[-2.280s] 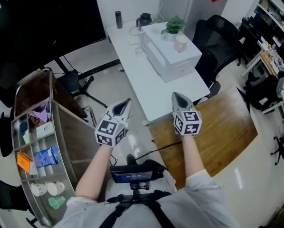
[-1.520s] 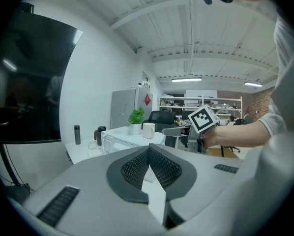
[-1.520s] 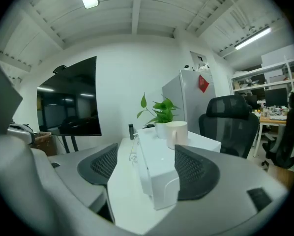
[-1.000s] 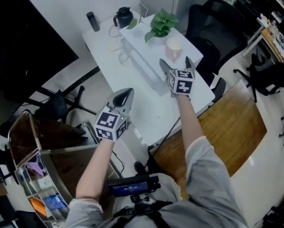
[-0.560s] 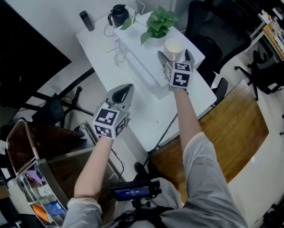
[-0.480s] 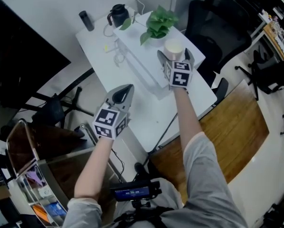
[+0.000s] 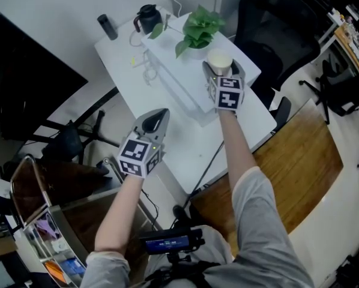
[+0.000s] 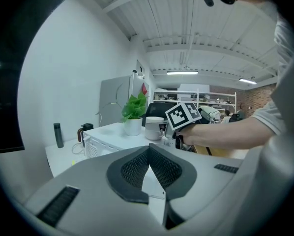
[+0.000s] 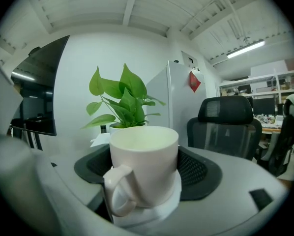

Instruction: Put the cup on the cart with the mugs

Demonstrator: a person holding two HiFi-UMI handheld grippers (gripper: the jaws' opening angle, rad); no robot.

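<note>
Currently –
R arm: stretched fwd over the white table [image 7: 167, 134], forearm bare, grey sleeve at the elbow.
R gripper [image 7: 221, 66]: aimed fwd, near level; jaws have just been closing, cup betw. them, pads look to be against its sides.
Cup [image 9: 144, 163]: white, upright, handle twd the camera in the right gripper view; stands on the white box-like appliance [image 7: 176, 71], just beside the potted plant [image 7: 197, 32].
L arm: bent at the elbow, held nearer the body than the R.
L gripper [image 7: 158, 116]: jaws together, nothing betw. them; over the table's near-left edge, well apart from the cup.
Cart [image 7: 22, 188]: metal, lower-left in the head view, well apart from the cup.
Table far end: dark kettle [image 7: 146, 18], dark bottle [image 7: 107, 26].
</note>
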